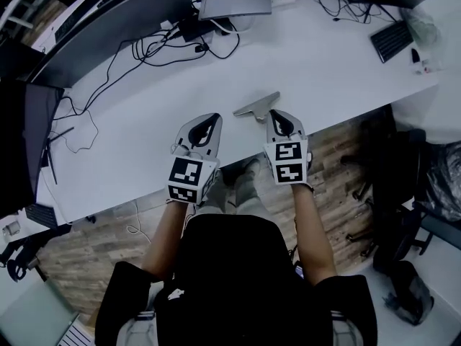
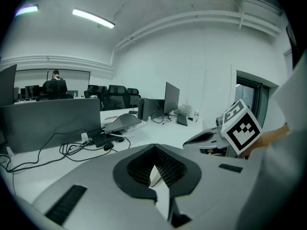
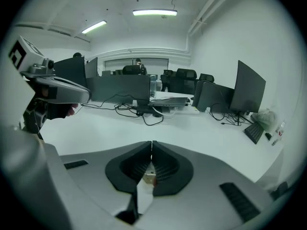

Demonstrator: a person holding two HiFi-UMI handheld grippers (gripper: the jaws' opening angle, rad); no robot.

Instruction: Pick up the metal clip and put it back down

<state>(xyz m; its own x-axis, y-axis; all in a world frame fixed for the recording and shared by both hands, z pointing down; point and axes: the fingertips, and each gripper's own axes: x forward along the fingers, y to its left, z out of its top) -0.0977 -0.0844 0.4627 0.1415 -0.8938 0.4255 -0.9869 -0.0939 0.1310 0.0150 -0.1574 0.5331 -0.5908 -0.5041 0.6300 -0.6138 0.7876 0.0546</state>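
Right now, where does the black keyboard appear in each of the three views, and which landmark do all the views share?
Head view: the keyboard lies at the upper right, near the desk's far edge.
Left gripper view: the keyboard is small, right of centre, just right of a dark monitor.
Right gripper view: the keyboard is at the far right, below the monitor.
Shared landmark: the white desk it lies on.

An office: ahead of the right gripper [image 3: 151, 145], a long white desk [image 3: 144, 128] with monitors [image 3: 249, 87], keyboard [image 3: 253, 132], cables [image 1: 153, 49]; office chairs [image 3: 187, 74] beyond.
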